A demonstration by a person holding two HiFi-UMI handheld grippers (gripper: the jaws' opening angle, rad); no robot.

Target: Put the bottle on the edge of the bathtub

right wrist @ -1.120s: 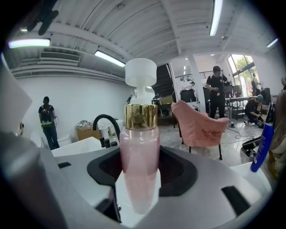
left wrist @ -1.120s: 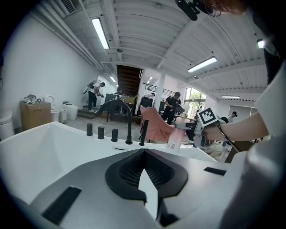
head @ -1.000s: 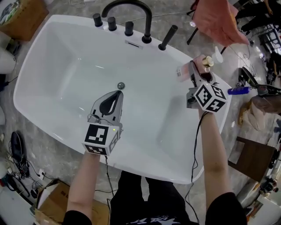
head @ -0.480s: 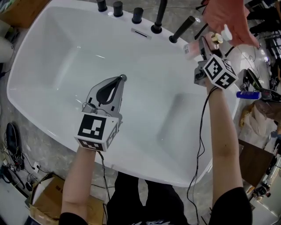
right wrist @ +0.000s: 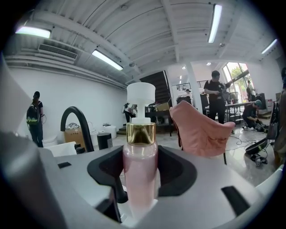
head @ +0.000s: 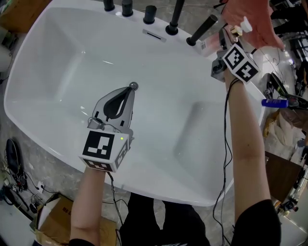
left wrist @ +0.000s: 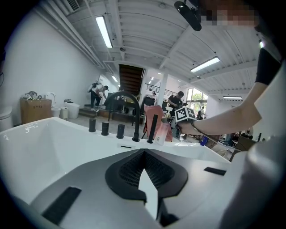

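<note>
Head view is looking steeply down into a white bathtub (head: 62, 57). The right tool (head: 222, 44) is gripping a pink bottle (head: 208, 45) at the far right of the tub, over the rim. Right gripper view is showing that grip plainly. The two dark pads are pressing on either side of the bottle's clear pink body. Its gold collar (right wrist: 140, 133) and white pump head (right wrist: 140, 95) are rising upright above the jaws. The bottle is sitting just right of the black hand shower (head: 202, 30), which is leaning on the far rim. Whether the bottle's base is touching the rim is not showing in any view.

The left tool (head: 128, 92) is hovering over the middle of the basin, well apart from the bottle. Its tips are pointing toward the far end and lying just beside the round drain (head: 133, 86) in the head view. In the left gripper view its jaws are meeting at the tips, with nothing between them.

Along the far rim a black curved spout (head: 174, 21) is standing. A row of black knobs (head: 127, 7) is lining up to its left. Beyond the tub's far right corner a pink cloth (head: 264, 33) is hanging, just behind the bottle's pump. On the floor to the right a small blue object (head: 274, 102) is lying. At the near left a cardboard box (head: 53, 218) is sitting beside the person's left arm.
</note>
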